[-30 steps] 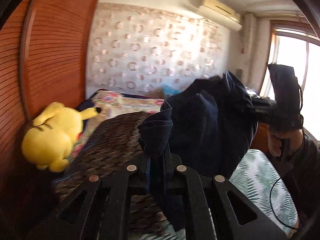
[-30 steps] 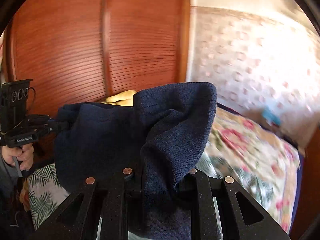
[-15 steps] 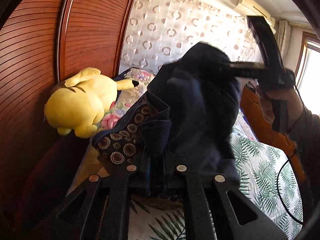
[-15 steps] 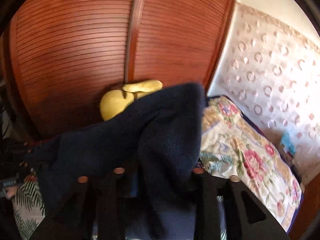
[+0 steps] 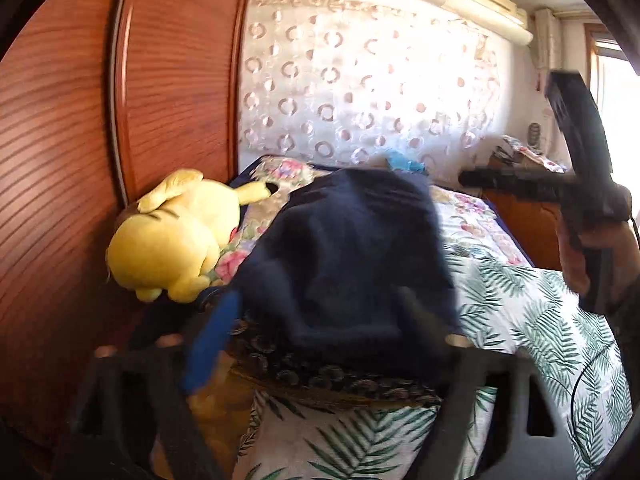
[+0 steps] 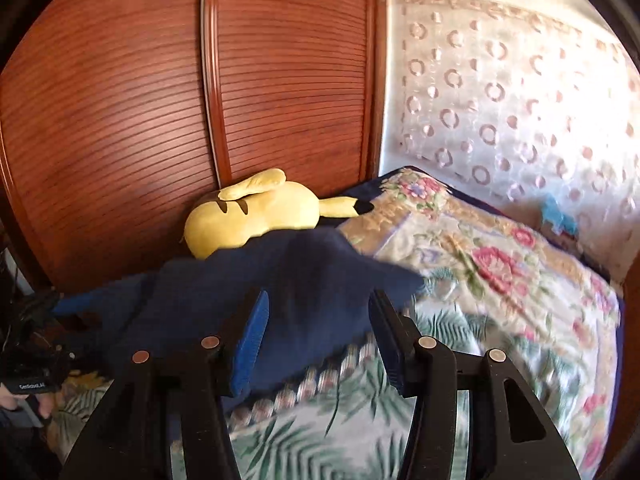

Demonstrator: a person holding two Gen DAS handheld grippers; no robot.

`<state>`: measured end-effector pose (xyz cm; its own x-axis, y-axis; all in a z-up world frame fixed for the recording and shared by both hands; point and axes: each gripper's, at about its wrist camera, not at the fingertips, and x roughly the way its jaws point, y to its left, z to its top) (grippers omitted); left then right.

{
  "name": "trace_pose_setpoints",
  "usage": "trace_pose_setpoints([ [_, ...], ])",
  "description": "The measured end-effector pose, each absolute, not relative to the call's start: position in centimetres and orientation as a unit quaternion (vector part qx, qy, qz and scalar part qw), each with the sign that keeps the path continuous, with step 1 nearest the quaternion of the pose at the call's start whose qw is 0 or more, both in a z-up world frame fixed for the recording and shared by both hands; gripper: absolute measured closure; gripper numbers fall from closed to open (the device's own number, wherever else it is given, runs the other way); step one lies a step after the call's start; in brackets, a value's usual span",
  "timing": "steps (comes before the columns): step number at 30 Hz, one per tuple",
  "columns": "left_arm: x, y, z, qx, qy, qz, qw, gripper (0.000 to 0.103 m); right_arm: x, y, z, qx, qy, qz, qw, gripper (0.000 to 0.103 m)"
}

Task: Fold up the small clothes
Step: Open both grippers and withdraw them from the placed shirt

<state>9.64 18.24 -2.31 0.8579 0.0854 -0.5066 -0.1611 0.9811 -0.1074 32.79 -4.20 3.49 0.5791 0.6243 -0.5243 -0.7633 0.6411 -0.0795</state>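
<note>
From the left wrist view, my left tongs (image 5: 316,320) stand wide, having just opened, and the navy knit garment (image 5: 352,256) lies loose between the fingers, no pad pressing it. It sits in a soft heap on the bed (image 5: 532,308), toward the side where the yellow plush toy (image 5: 176,240) leans against the wooden wardrobe door (image 5: 80,140). Part of it rests on a dark patterned cloth (image 5: 328,380) spread over the leaf-print sheet. Across the bed I see my right tongs (image 5: 472,179) held in a hand (image 5: 588,256), clear of the fabric.

From the right wrist view, the right tongs (image 6: 316,320) are about half spread, also just opened, with the garment (image 6: 256,300) lying slack between the blue-padded fingers (image 6: 252,332), not gripped. My left tool (image 6: 30,364) shows at the left edge; small white lettering on it is too blurred to read.

I judge the knit light, limp and thick, likely to bunch. I would pinch it at a hem or corner.
</note>
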Motion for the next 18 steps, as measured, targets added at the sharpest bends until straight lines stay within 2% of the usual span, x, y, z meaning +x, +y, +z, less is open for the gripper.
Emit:
trace_pose_setpoints([
  [6, 8.9, 14.7, -1.1, -0.046, 0.253, 0.04, 0.966, 0.018, 25.4, -9.8, 3.1, -0.12, 0.22, 0.372, 0.894, 0.049],
  [14, 8.3, 9.3, -0.3, -0.028, 0.249, -0.009, 0.968, 0.018, 17.9, -14.9, 2.4, -0.086, 0.197, 0.32, 0.923, 0.02],
  [18, 7.8, 6.3, 0.2, -0.015, 0.245, -0.041, 0.968, 0.018, 14.7, -16.9, 2.1, -0.069, 0.191, 0.278, 0.939, 0.019],
])
